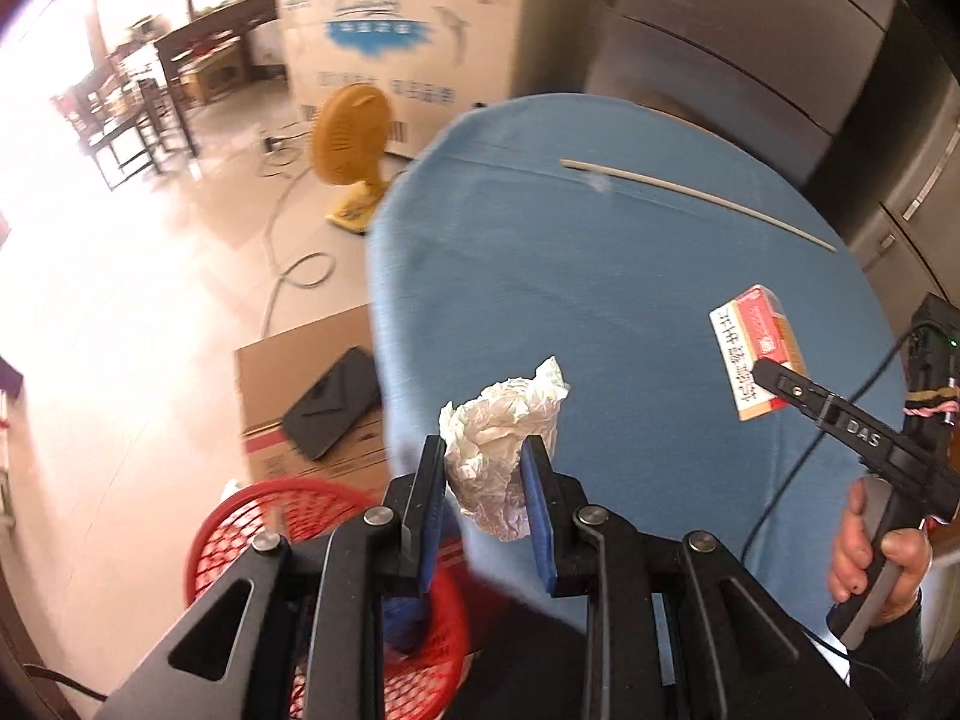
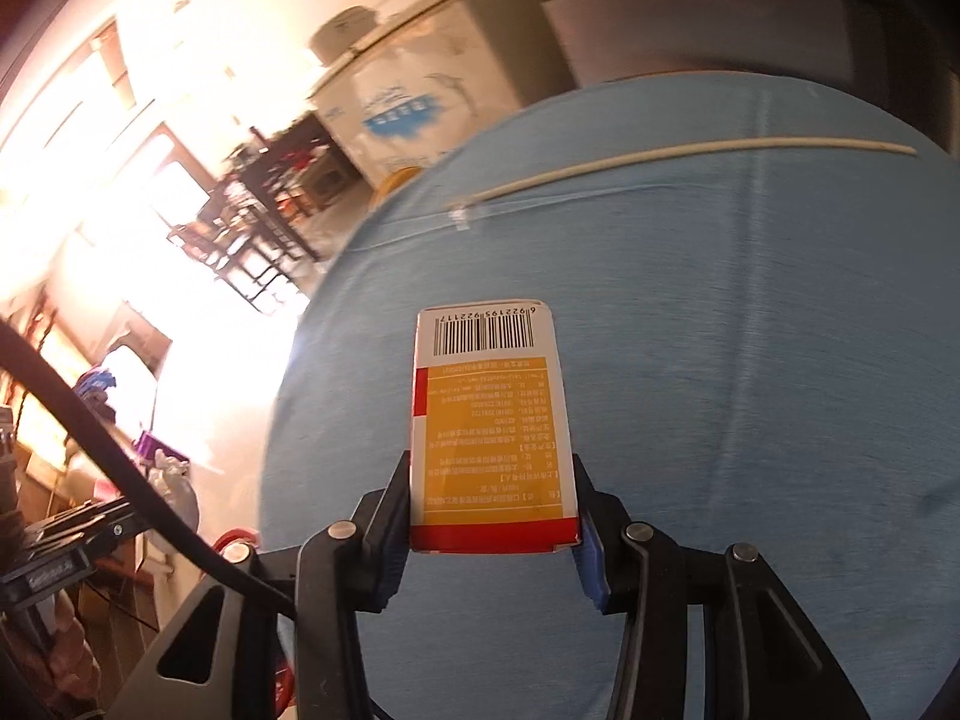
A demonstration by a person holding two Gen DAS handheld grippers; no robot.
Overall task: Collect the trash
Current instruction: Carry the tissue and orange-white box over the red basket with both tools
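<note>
Trash pickup, carrying step. Left gripper point(image 1: 483, 480) clenching crumpled paper point(image 1: 507, 441) between pads; red basket point(image 1: 336, 546) sitting just below-left. Right gripper point(image 2: 492, 516) gripping medicine box point(image 2: 492, 432). Next: swinging over basket, releasing.

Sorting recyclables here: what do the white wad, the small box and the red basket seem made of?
White wad: crumpled paper or tissue, matte, sharp creases. Small box: printed cardboard, slightly glossy, barcode and folded edges. Red basket: probably moulded plastic, open lattice; blur leaves it uncertain.
</note>
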